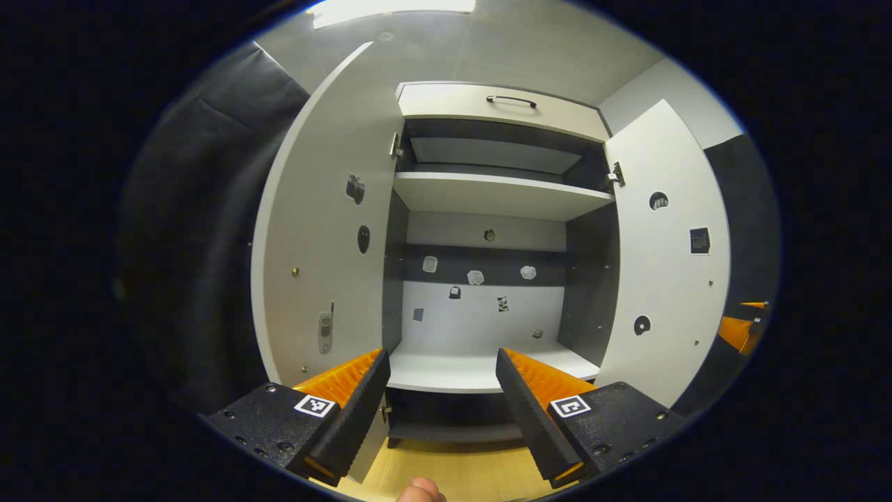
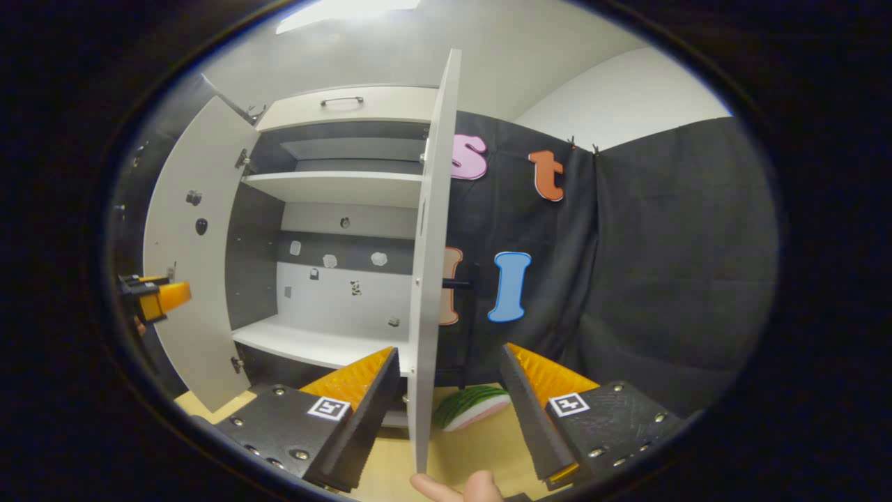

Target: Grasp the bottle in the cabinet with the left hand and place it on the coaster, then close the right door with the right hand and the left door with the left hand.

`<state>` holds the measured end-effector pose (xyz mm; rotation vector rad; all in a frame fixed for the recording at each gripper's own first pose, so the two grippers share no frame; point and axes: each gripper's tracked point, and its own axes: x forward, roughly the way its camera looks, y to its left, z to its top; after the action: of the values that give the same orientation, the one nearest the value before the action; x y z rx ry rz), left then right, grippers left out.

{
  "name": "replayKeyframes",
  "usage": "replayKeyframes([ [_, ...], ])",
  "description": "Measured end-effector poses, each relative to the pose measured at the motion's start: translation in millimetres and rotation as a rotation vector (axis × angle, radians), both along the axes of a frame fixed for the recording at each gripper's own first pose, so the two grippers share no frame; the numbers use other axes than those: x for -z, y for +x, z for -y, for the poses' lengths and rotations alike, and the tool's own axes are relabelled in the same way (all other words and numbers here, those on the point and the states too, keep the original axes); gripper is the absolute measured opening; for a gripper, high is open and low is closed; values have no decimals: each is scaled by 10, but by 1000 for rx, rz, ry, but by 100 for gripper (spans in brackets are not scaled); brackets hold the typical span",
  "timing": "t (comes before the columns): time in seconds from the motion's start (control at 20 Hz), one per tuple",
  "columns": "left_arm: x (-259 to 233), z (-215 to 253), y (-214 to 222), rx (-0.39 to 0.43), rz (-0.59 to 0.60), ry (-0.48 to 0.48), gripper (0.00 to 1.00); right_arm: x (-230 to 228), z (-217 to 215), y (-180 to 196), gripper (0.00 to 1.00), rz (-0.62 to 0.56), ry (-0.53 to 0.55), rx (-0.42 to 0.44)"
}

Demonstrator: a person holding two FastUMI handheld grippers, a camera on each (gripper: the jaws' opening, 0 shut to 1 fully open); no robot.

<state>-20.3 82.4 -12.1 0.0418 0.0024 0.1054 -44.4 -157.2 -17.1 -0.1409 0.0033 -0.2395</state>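
The white cabinet stands open in front of me, its lower shelf bare. In the left gripper view the left door and the right door both swing wide. My left gripper is open and faces the shelf from a short way off. In the right gripper view the right door stands edge-on between the fingers of my open right gripper, and neither finger presses on it. The left gripper shows at the far left, by the left door.
A green-and-white watermelon-like piece lies on the wooden table behind the right door. The door's black handle sticks out on its outer side. An upper shelf and a drawer sit above. Black cloth walls the booth.
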Motion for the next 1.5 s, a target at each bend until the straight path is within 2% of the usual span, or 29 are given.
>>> replayKeyframes([
  [0.05,-64,-62,-6,-14,13,5,93,-14,39,8,85,2,-11,13],
  [0.1,-116,-119,-23,-29,21,13,96,-20,82,14,88,3,-23,26],
  [0.25,-248,-262,-101,-59,47,41,96,-40,212,35,88,9,-51,68],
  [0.45,-383,-368,-187,-94,92,43,96,-42,225,28,89,14,-45,72],
  [0.5,-392,-399,-203,-100,96,40,96,-77,262,30,86,22,-48,87],
  [0.6,-391,-463,-235,-113,94,45,96,-160,336,13,89,50,-51,111],
  [0.65,-364,-499,-247,-122,86,53,100,-181,382,7,86,56,-49,121],
  [0.7,-346,-534,-264,-133,78,61,96,-181,411,23,89,53,-46,124],
  [0.75,-339,-564,-284,-141,74,69,92,-159,425,41,89,45,-43,122],
  [0.8,-340,-578,-308,-148,72,73,96,-133,419,61,89,35,-38,117],
  [0.95,-330,-645,-383,-165,69,76,96,-31,345,125,88,-1,-15,90],
  [1.1,-347,-713,-480,-180,74,72,96,-22,358,127,89,1,-22,107],
  [1.3,-380,-807,-556,-199,81,66,96,19,334,158,86,-16,58,68],
  [1.35,-391,-826,-567,-205,81,68,96,33,322,163,88,-22,79,59],
  [1.5,-411,-832,-598,-207,87,63,96,22,310,164,88,-21,67,53],
])
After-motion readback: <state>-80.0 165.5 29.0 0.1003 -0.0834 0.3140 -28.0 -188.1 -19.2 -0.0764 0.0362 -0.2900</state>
